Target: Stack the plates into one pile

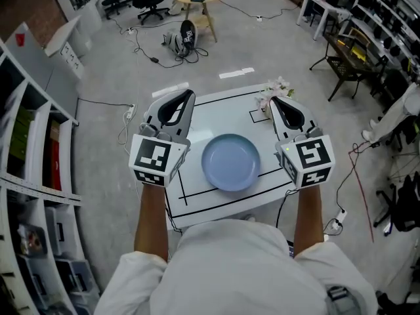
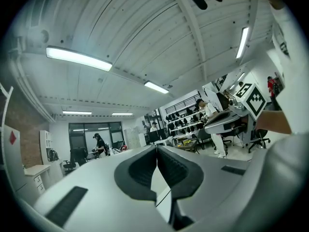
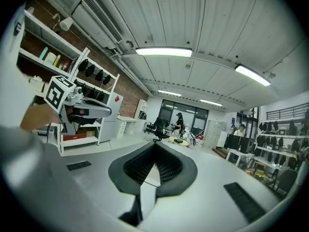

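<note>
A pale blue plate (image 1: 230, 162) lies in the middle of the white table (image 1: 216, 113); whether more plates lie under it I cannot tell. My left gripper (image 1: 189, 94) is held high above the table's left edge, its jaws shut on nothing. My right gripper (image 1: 273, 100) is raised over the table's right side, also shut and empty. Both point level, away from me, out across the room. In the left gripper view the left gripper (image 2: 156, 147) shows closed tips, and the right gripper (image 2: 231, 111) appears off to the side. The right gripper view shows its own gripper (image 3: 155, 143) closed.
Black tape lines (image 1: 197, 195) mark the table. A small bunch of pale flowers (image 1: 275, 89) sits at its far right corner. Shelving (image 1: 33, 163) stands at the left, cables (image 1: 125, 120) lie on the floor, and a round wooden side table (image 1: 199, 2) stands far off.
</note>
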